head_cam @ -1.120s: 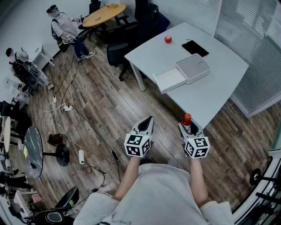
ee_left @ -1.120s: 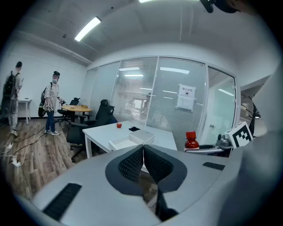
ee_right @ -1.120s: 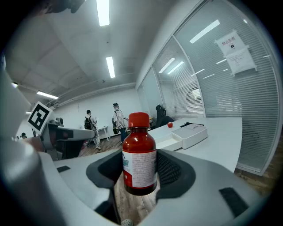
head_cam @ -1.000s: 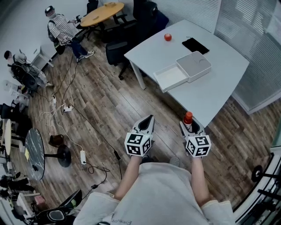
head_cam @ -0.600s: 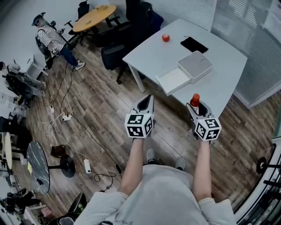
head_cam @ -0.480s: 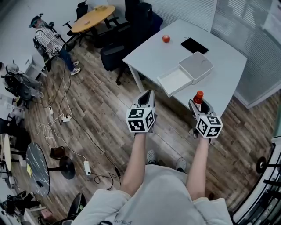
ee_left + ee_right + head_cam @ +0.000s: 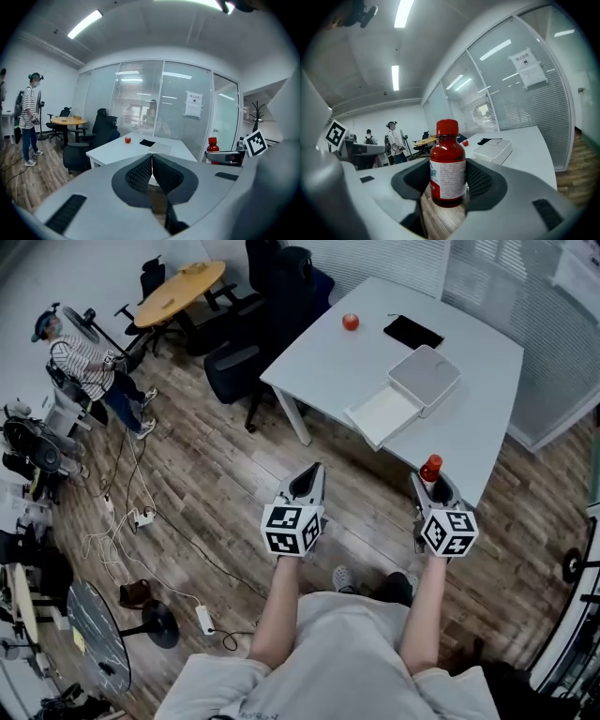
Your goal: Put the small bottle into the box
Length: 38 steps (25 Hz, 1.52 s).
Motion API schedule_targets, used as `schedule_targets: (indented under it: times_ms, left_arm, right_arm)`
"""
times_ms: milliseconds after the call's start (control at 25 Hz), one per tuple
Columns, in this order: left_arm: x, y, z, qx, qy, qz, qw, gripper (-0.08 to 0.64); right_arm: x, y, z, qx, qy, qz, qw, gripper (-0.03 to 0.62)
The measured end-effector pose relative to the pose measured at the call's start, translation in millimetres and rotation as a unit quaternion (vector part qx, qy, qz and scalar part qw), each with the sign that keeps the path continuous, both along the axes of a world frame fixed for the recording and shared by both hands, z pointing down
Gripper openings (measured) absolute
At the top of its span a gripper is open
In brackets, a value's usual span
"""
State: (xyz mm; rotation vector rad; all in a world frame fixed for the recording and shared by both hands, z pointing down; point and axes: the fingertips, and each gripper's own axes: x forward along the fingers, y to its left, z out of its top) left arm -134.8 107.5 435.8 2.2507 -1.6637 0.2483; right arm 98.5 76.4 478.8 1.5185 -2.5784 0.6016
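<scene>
Plainly, the small bottle (image 7: 447, 164), red with a red cap and a pale label, is held upright between the jaws of the right tool (image 7: 449, 183), which are clamped on its body. In the head view the bottle (image 7: 430, 468) is seen against the near edge of the white bench (image 7: 469, 390), in the air, well apart from the box (image 7: 424, 379). The jaws of the left tool (image 7: 151, 171) are pressed together with nothing between them, and that tool (image 7: 307, 486) is held over the wooden floor (image 7: 216, 474).

The box is laid near the middle of the bench; its open tray (image 7: 384, 415) lies just beside the closed part, at the bench's edge, and a plain white inside is shown. A small red ball (image 7: 351, 322) and a flat black thing (image 7: 413, 332) are set farther back on the bench. Dark chairs (image 7: 234, 381) are placed beside it, glass walls with blinds are seen behind, and a person in a striped shirt (image 7: 84, 357) is standing at the far left.
</scene>
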Motion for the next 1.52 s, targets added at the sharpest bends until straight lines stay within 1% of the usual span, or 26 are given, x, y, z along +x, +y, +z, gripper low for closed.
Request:
schedule_targets:
  times_ms: [80,200,360,520,680,880,1200,1360,1520]
  left_arm:
    - [-5.0,-1.7,-2.7,0.006,0.007,0.003,1.0000,0.028]
    - [-11.7,-6.2,0.4,0.005,0.015,0.007,0.9999,0.028]
    - [-21.8,-16.3,4.5,0.004,0.027,-0.005,0.9996,0.028]
    - [-33.3,-31.3,10.0,0.004,0.030,-0.017,0.9994,0.028]
    - [-48.2,-63.2,13.9,0.006,0.021,-0.028,0.9994,0.028]
    - [-60.3,-118.8,0.5,0.017,0.010,-0.030,0.9994,0.028]
    - [-62.0,-201.1,-4.8,0.015,-0.008,-0.032,0.9993,0.028]
    - [-62.5,-238.8,-5.0,0.015,-0.009,-0.038,0.9991,0.028]
    - [-54.0,-267.4,-2.4,0.015,-0.015,-0.032,0.9993,0.028]
  right_arm:
    - [-7.7,2.7,-0.1,0.001,0.007,-0.002,1.000,0.225]
    - [-15.2,0.4,-0.2,-0.001,0.019,-0.005,1.000,0.225]
    - [-17.6,-11.6,-5.0,0.005,0.027,-0.008,1.000,0.225]
    - [-21.6,-35.8,-2.9,0.009,0.034,-0.012,0.999,0.225]
    - [-33.4,-76.0,-0.9,0.015,0.023,-0.019,0.999,0.225]
    - [-45.4,-131.0,-8.6,0.022,0.018,-0.026,0.999,0.225]
    - [-45.5,-219.9,-16.6,0.024,0.014,-0.035,0.999,0.225]
    - [-47.9,-261.5,-14.6,0.021,0.016,-0.045,0.999,0.225]
    - [-50.6,-296.0,-14.6,0.024,0.017,-0.055,0.998,0.226]
